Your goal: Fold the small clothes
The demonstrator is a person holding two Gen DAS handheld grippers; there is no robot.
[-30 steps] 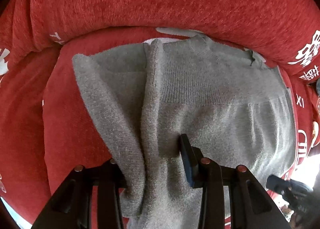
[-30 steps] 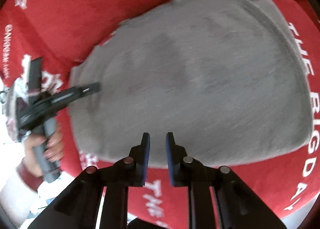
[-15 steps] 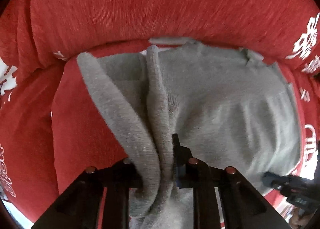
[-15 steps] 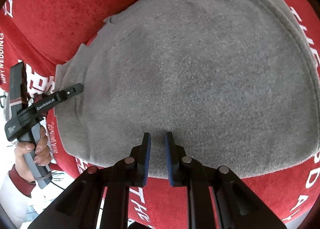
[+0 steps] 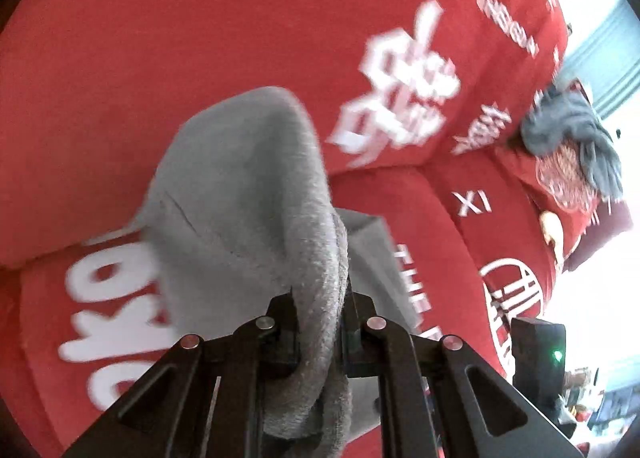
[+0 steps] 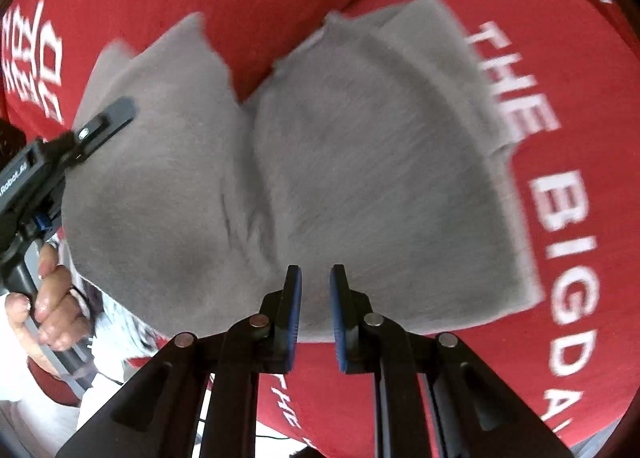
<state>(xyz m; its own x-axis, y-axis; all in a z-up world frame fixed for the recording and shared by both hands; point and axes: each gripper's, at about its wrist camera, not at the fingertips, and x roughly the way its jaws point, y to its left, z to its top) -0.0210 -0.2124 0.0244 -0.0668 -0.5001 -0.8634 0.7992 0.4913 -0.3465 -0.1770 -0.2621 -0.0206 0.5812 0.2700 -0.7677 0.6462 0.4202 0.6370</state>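
grey fleecy garment [image 5: 256, 218] bunched in left gripper [image 5: 320, 322] jaws; right gripper [image 6: 315, 318] jaws narrowly parted, empty.

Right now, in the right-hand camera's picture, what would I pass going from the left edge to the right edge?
The person's hand on the left gripper → grey garment with the right gripper open in front of it → red cover with white lettering.
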